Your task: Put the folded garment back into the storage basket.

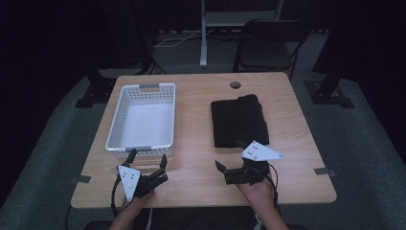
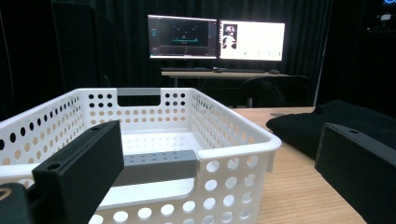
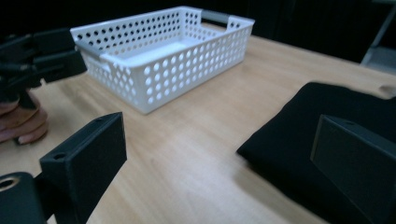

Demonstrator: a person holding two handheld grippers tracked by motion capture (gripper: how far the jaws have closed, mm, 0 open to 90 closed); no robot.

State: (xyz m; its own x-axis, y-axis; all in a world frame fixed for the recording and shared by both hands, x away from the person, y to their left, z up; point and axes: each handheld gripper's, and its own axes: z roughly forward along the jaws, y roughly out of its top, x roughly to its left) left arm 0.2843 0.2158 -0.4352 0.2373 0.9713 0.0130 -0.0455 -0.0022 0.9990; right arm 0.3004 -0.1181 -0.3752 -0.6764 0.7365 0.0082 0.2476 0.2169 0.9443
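At a wooden table (image 1: pixel 201 143), we hold a gripper in each hand along the near edge, both with jaws spread wide and nothing between them. Our left gripper (image 1: pixel 147 160) sits just in front of the near short wall of a white perforated basket (image 1: pixel 119 115), which lies on the left half of the table with grey handles at both ends and nothing inside it; in the left gripper view that basket (image 2: pixel 233 154) rises right ahead, its grey handle level with the jaws. Our right gripper (image 1: pixel 230 155) hovers at the near edge of a folded black cloth (image 1: pixel 239 120), which lies flat on the right half of the table, well apart from the basket. In the right gripper view the cloth (image 3: pixel 299 140) sits ahead and to the right, one jaw in front of it and the other over bare wood; we cannot tell whether that jaw touches the fabric. Beyond it our left hand (image 3: pixel 21 123) rests on the tabletop with the left gripper (image 3: pixel 42 58) near the basket (image 3: pixel 163 51). A dark chair (image 1: pixel 268 43) stands past the far side of the table, and two lit monitors (image 2: pixel 215 39) glow at a desk in the dim room behind.
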